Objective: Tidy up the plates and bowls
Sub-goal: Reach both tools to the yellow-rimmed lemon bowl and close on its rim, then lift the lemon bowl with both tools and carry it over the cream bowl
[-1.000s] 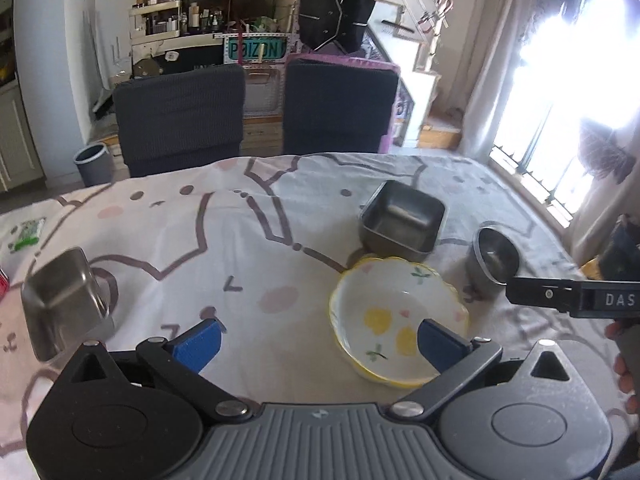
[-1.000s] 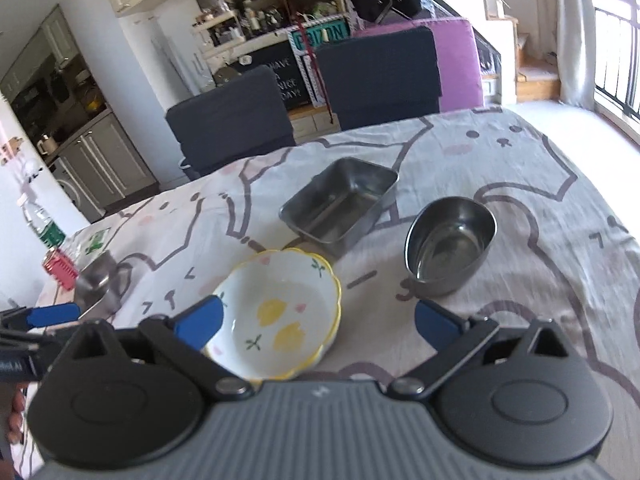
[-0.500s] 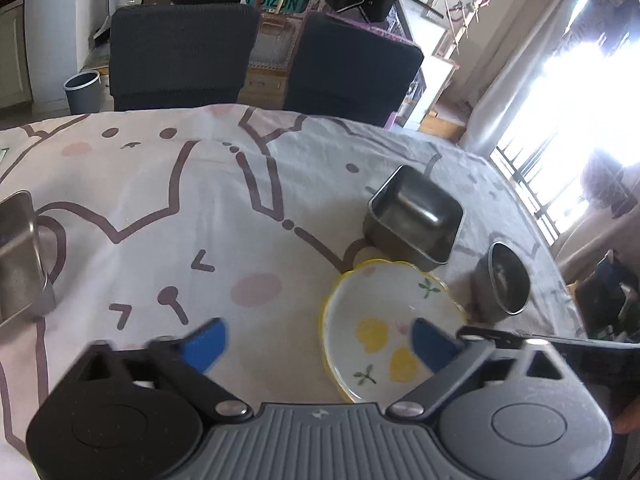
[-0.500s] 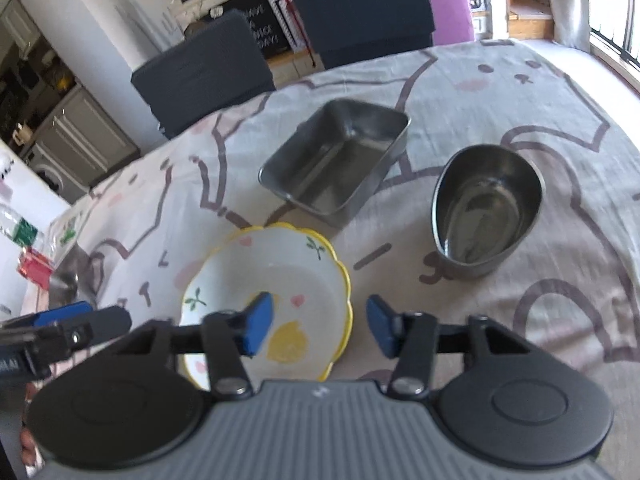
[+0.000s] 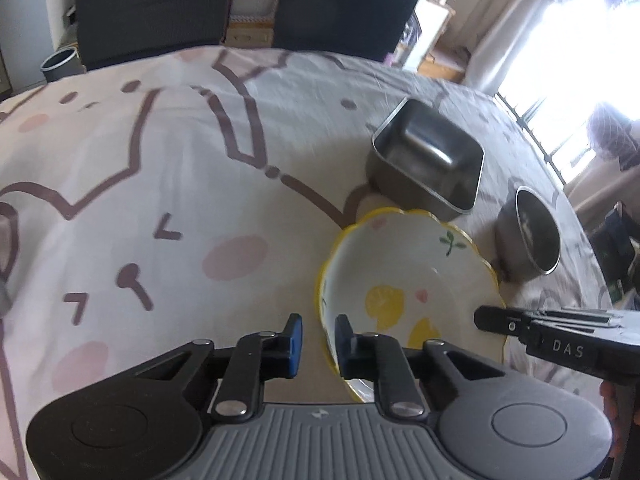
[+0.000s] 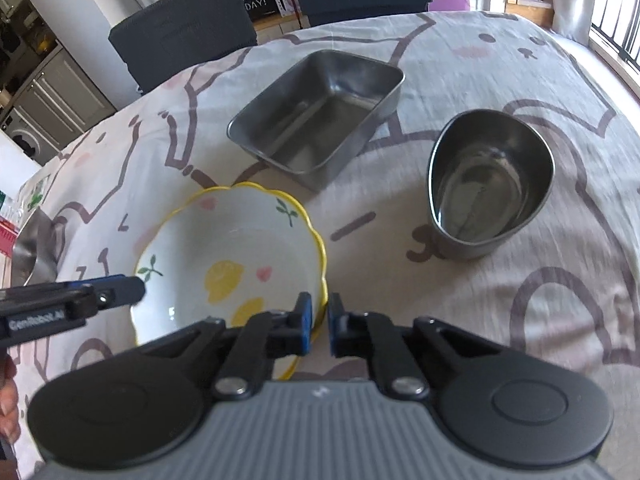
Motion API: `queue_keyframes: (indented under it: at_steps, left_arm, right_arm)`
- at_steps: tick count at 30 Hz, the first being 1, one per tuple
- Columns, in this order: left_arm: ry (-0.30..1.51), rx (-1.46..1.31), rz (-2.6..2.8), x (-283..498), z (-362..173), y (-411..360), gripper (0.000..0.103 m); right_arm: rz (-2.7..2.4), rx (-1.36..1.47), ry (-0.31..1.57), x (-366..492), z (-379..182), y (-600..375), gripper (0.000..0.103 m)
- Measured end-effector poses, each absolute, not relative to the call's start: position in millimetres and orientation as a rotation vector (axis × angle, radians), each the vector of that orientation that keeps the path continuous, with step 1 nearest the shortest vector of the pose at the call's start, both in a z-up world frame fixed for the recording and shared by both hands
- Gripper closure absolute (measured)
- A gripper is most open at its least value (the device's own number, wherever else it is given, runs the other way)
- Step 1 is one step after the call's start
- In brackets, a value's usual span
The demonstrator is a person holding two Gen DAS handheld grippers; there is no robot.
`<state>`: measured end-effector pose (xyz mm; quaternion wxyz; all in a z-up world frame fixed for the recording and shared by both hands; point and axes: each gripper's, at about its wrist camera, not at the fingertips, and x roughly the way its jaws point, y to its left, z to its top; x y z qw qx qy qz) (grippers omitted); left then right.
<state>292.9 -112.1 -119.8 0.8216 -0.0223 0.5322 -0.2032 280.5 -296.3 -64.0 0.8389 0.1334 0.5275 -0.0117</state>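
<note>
A white bowl (image 5: 408, 280) with a yellow scalloped rim and lemon prints sits on the cat-print tablecloth (image 5: 160, 160). My left gripper (image 5: 319, 340) straddles its left rim. The jaws are closing, with a sliver of cloth still showing between the outer blue pad and the rim. In the right wrist view the same bowl (image 6: 228, 248) has my right gripper (image 6: 319, 320) on its right rim, jaws closing, the pads pinching the wall. Each gripper's fingers (image 5: 520, 326) show side-on in the other's view.
A rectangular steel tray (image 6: 320, 120) stands just behind the bowl. An oval steel bowl (image 6: 488, 184) is to the right. Another steel container (image 6: 36, 248) sits at the far left near a red item. Two dark chairs (image 5: 152, 4) stand along the table's far edge.
Both grippers have come down and forward to the yellow-rimmed bowl. Their jaws have gone from wide open to nearly closed over opposite sides of its rim.
</note>
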Motion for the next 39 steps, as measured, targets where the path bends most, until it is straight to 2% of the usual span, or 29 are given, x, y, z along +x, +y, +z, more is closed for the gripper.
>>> queue_keyframes:
  at_steps: [1,17,30,39]
  left_arm:
    - [1.14,-0.042,-0.435,293.5,-122.8,-114.5,0.091]
    - [1.12,-0.088,-0.433,291.2,-127.3,-112.0,0.095]
    - [0.949,-0.15,-0.461,251.8,-55.5,-95.0,0.094]
    - [0.924,-0.138,-0.459,203.8,-34.8,-71.7,0.094]
  right_arm:
    - [-0.023,0.279,1.117,280.7,-64.5,-295.6,0.093]
    - [0.026,0.296,1.118,281.6,-68.9,-297.4,0.092]
    - [0.067,0.322,0.944,241.7,-5.2,-298.8,0.092]
    - [0.115,0.278,0.889,199.9,24.5,-280.6,0.092]
